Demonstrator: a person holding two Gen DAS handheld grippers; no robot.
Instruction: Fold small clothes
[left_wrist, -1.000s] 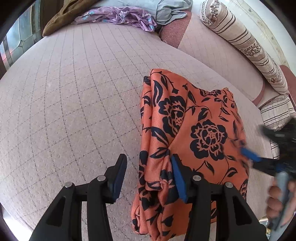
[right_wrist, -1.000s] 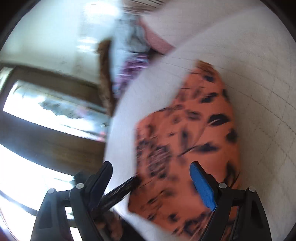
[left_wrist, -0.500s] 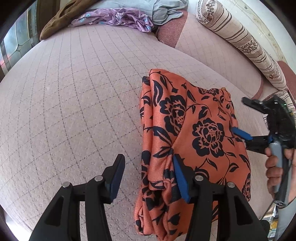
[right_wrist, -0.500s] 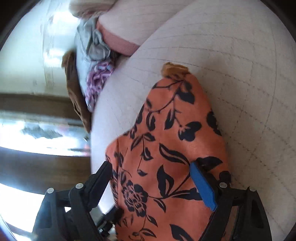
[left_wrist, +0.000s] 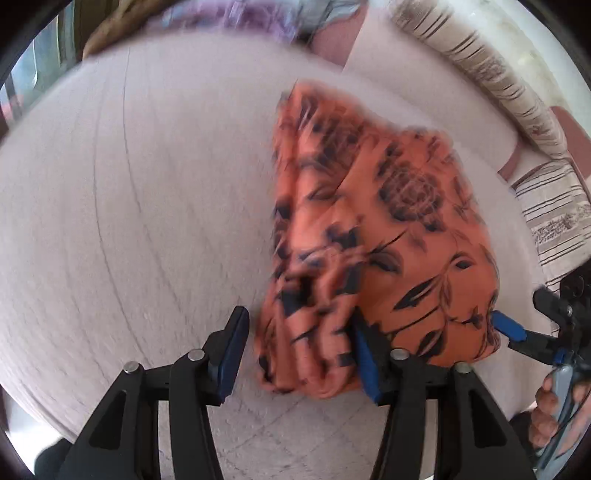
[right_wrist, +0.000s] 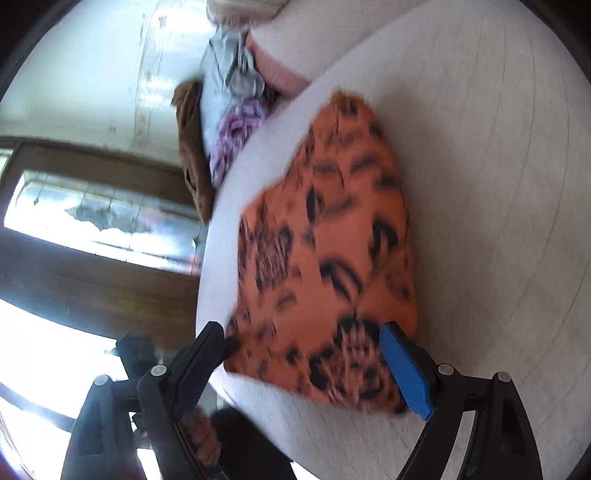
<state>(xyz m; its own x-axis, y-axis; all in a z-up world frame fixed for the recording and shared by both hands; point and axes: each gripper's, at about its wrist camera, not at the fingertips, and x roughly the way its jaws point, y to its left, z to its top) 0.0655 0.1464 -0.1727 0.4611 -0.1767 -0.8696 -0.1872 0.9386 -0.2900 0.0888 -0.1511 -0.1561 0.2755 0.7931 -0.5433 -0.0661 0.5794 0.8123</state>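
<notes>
A folded orange garment with black flowers (left_wrist: 376, 236) lies on the pale quilted bed (left_wrist: 129, 206); both views are blurred by motion. My left gripper (left_wrist: 301, 350) is open, its jaws wide apart around the garment's bunched near-left edge. My right gripper (right_wrist: 306, 365) is open, its jaws straddling the garment's near end (right_wrist: 325, 258). The right gripper also shows at the right edge of the left wrist view (left_wrist: 517, 332), beside the garment's near-right corner, with a hand on it.
A heap of purple, grey and brown clothes (right_wrist: 225, 122) lies at the bed's far end. Striped bolster pillows (left_wrist: 480, 77) line the right side. A wooden window frame (right_wrist: 92, 273) stands beyond the bed's edge.
Both grippers have moved in toward the garment's near end. The right gripper has dropped lower at the garment's near-right corner. The garment's near edge looks more bunched and shifted.
</notes>
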